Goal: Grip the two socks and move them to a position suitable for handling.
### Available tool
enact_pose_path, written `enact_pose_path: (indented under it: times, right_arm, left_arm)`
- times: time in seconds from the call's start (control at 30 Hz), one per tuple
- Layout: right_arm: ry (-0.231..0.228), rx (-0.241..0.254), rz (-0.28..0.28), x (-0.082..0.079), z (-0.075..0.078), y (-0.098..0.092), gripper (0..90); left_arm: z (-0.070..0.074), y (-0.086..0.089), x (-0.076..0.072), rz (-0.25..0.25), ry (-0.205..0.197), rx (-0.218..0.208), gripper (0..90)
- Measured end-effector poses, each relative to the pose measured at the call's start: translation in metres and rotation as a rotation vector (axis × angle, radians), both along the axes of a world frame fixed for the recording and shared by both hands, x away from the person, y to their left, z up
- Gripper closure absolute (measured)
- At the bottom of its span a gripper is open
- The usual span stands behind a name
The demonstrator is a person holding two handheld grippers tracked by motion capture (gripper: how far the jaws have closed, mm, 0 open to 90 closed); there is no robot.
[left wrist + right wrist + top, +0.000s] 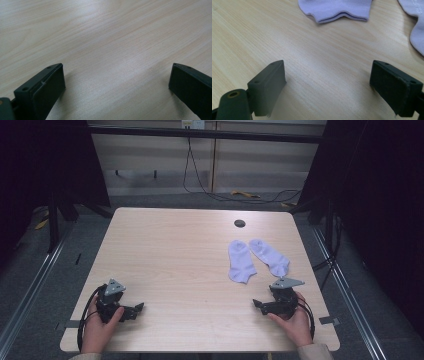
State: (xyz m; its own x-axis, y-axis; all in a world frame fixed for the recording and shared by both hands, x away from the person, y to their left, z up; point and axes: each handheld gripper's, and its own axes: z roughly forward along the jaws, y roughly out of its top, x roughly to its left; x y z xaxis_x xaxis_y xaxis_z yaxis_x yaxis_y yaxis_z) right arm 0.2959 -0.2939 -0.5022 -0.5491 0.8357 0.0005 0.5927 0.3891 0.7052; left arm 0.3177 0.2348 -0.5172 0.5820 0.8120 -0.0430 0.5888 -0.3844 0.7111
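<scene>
While both of the person's hands rested on the near edge of the pale wood-grain table [190,260], each held a black two-jaw gripper low over the surface. The left gripper [137,309] sat at the near left corner, its jaws pointing inward toward the middle of the table; in the left gripper view its two black jaws stood wide apart with only bare wood between them, clamped on nothing. The right gripper [257,304] sat at the near right, its jaws likewise pointing inward, with a grey three-cornered plate on top. In the right gripper view its jaws were also spread wide, empty, with bare table between them. Just beyond the right gripper lay two small white ankle socks, flat on the wood and untouched by either tool. The left white sock [241,261] lay nearest, its cuff end [337,10] showing across the top of the right gripper view, a short way past the open jaws. The right white sock [270,256] lay beside it, angled outward, so that the pair formed a rough upside-down V and met or nearly met at the far ends. Farther on, a small round dark grommet hole [239,223] sat near the table's far edge. Beyond the table, a black cable [200,185] hung down to the grey floor.
</scene>
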Motion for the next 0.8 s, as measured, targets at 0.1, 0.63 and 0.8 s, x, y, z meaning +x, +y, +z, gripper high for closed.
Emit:
enact_pose_path:
  times: [0.1,0.63,0.8]
  right_arm:
    - [-0.001,0.002,0.001,0.0,0.0,0.0,12.9]
    - [-0.013,0.003,-0.184,0.073,0.027,-0.042,23.6]
    - [-0.021,0.034,-0.254,0.111,0.032,-0.049,23.5]
  left_arm:
    - [0.0,0.0,0.0,0.0,-0.001,0.0,0.1]
    - [0.0,0.0,0.0,-0.004,0.001,0.005,0.0]
    - [0.0,0.0,0.001,-0.004,0.001,0.005,0.0]
